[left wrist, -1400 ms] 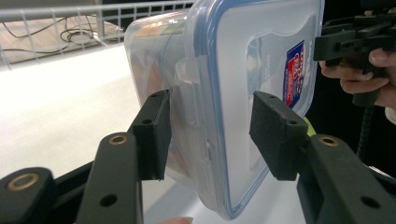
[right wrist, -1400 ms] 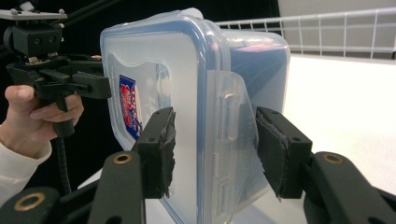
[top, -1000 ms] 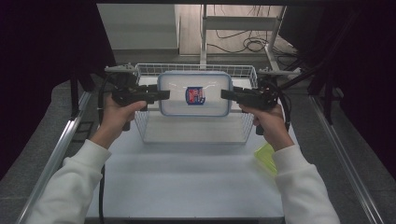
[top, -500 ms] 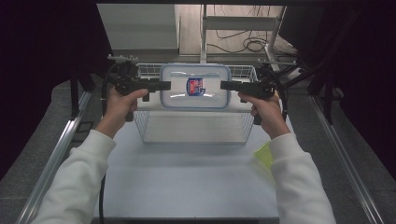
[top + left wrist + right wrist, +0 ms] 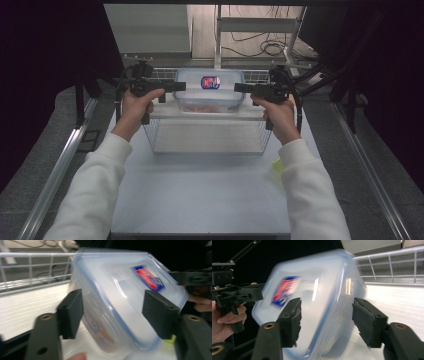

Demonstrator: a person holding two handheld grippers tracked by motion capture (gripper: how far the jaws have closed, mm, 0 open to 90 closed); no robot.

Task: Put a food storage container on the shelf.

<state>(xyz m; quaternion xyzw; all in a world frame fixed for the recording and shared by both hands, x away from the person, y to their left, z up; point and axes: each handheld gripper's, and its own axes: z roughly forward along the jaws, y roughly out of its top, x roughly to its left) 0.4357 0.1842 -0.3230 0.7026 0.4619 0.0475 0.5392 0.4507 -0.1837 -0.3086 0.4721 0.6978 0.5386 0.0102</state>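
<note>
Two pairs of tongs, left (image 5: 181,86) and right (image 5: 239,88), flanking plastic box (image 5: 209,91) at far end of wire basket (image 5: 207,135); jaws just opening, pads off its short ends, long axis spanning between them.

Wire basket (image 5: 207,137) on white table (image 5: 200,200); cables (image 5: 260,47) on floor beyond.

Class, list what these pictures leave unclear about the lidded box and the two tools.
- Box contents: high view, frosted lid and walls blur the reddish shape inside.
- Label wording: right gripper view, motion blur.
- Box bottom corner: left gripper view, cut off by the lower edge.
- Left tool pad contact: uncertain, blurred.
</note>
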